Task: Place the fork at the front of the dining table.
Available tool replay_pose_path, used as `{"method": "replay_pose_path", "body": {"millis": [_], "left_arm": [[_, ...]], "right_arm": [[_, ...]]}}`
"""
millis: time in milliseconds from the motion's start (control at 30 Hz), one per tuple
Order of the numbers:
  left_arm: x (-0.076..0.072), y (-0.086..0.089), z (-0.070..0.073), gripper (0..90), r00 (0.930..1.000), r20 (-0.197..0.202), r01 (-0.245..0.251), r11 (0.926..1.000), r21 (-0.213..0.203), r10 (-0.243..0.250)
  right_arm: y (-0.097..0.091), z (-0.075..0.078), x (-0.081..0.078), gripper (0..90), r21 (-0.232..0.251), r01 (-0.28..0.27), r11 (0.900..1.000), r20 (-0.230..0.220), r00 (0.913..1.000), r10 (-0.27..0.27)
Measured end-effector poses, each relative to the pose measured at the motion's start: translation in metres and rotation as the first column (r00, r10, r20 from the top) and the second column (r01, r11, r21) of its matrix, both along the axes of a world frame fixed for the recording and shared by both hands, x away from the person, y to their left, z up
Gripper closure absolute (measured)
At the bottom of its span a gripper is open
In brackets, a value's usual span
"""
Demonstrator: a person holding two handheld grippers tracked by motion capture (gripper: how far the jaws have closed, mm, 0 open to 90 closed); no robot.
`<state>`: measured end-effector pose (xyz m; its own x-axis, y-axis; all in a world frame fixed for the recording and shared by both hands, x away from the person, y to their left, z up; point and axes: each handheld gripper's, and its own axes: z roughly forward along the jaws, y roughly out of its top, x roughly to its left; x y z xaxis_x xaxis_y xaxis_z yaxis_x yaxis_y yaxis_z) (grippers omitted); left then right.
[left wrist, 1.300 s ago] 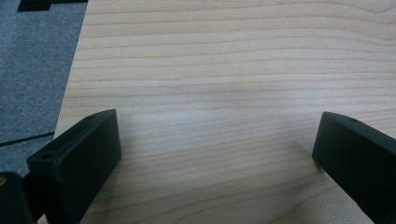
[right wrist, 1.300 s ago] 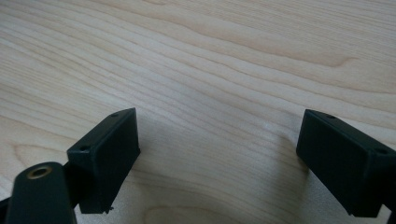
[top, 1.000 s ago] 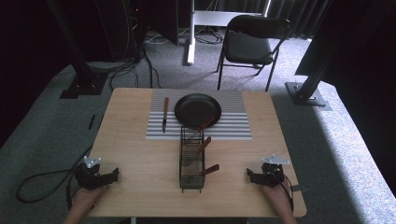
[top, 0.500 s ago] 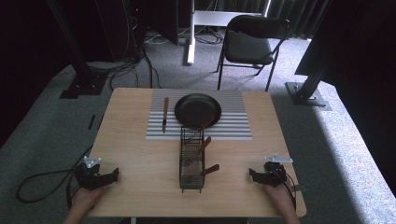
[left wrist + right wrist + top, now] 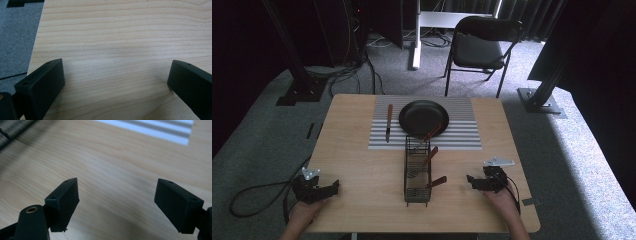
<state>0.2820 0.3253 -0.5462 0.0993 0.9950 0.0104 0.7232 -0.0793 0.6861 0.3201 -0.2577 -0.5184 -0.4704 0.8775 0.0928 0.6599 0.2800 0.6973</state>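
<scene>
My left gripper [image 5: 334, 186] rests at the table's near left corner, held by a hand, and points right. In the left gripper view its jaws [image 5: 116, 70] stand wide apart over bare wood with nothing between them. My right gripper [image 5: 469, 179] hovers near the front right and points left toward a black wire rack [image 5: 417, 172]. Its jaws [image 5: 116, 187] are open and have just been closing a little, with only wood and a corner of the striped mat [image 5: 160, 130] beyond them. The rack holds several brown-handled utensils [image 5: 430, 155].
A grey striped mat [image 5: 462, 132] lies at the far middle of the wooden table [image 5: 362, 165]. On it sit a black pan [image 5: 423, 118] and a wooden-handled knife [image 5: 388, 121]. A chair [image 5: 479, 50] stands behind the table. A cable [image 5: 257, 192] trails off the left edge.
My right gripper has lifted slightly and shifted a little left toward the rack. The left gripper and the objects on the table have stayed where they were.
</scene>
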Motion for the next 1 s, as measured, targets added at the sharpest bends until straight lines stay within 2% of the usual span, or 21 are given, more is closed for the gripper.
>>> {"method": "replay_pose_path", "body": {"millis": [400,500,533,600,1000], "left_arm": [[0.0,0.0,0.0,1.0,1.0,0.0,0.0,1.0,0.0,0.0],[0.0,0.0,0.0,0.9,1.0,0.0,0.0,1.0,0.0,0.0],[0.0,0.0,0.0,1.0,1.0,0.0,0.0,1.0,0.0,0.0],[0.0,0.0,0.0,0.9,1.0,0.0,0.0,1.0,0.0,0.0],[0.0,0.0,0.0,1.0,1.0,0.0,0.0,1.0,0.0,0.0]], "right_arm": [[0.022,0.03,0.018,19.9,0.06,-0.058,0.9965,0.07,0.9961,0.054],[0.023,0.032,0.019,19.9,0.068,-0.061,0.9959,0.074,0.9957,0.055],[0.028,0.043,0.025,20.0,0.084,-0.072,0.9938,0.099,0.993,0.064],[0.031,0.049,0.029,21.8,0.101,-0.087,0.991,0.11,0.991,0.076],[0.055,0.073,0.047,21.9,0.122,-0.138,0.9828,0.141,0.9826,0.121]]}}
